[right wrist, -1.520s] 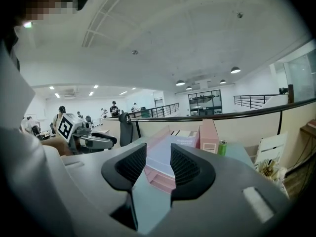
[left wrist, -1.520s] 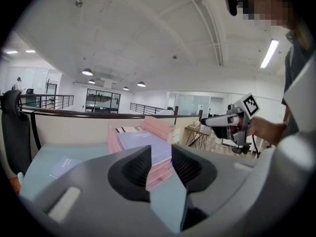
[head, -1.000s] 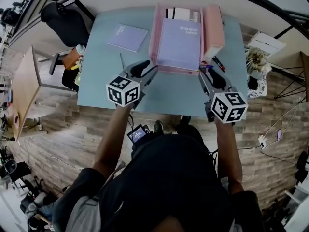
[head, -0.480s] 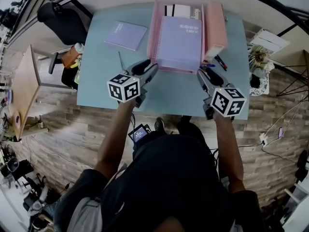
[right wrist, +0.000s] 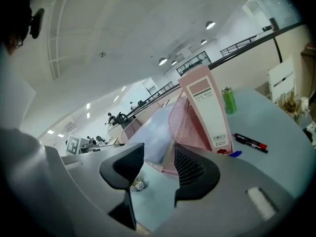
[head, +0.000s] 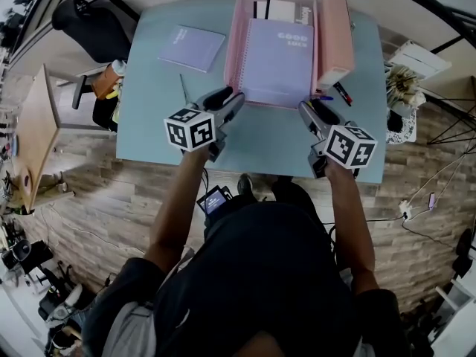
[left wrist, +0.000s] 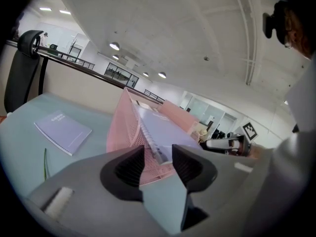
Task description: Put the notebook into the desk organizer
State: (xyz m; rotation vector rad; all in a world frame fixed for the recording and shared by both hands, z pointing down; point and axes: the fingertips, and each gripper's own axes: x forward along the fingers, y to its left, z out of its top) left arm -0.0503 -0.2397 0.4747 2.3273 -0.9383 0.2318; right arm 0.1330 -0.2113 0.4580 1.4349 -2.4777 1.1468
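A lavender spiral notebook [head: 277,62] lies flat inside the pink mesh desk organizer [head: 232,50] at the far middle of the pale blue table. Just short of the organizer's front left corner is my left gripper [head: 229,101]; its jaws are opening with nothing between them. In the left gripper view [left wrist: 158,161] the notebook's spiral edge [left wrist: 157,141] shows beyond the gap. By the front right corner my right gripper [head: 306,110] is also opening and holds nothing. The right gripper view [right wrist: 159,164] shows the notebook [right wrist: 157,132] resting in the organizer [right wrist: 185,118].
A second lavender notebook [head: 195,47] lies on the table at the far left. A pink file box [head: 332,36] stands against the organizer's right side, with markers [head: 343,94] beside it and a green can [right wrist: 228,100] behind. A dark chair [head: 89,24] stands off the table's left corner.
Both grippers' jaws have widened. The notebook stays in the organizer, and the grippers remain close to its front edge.
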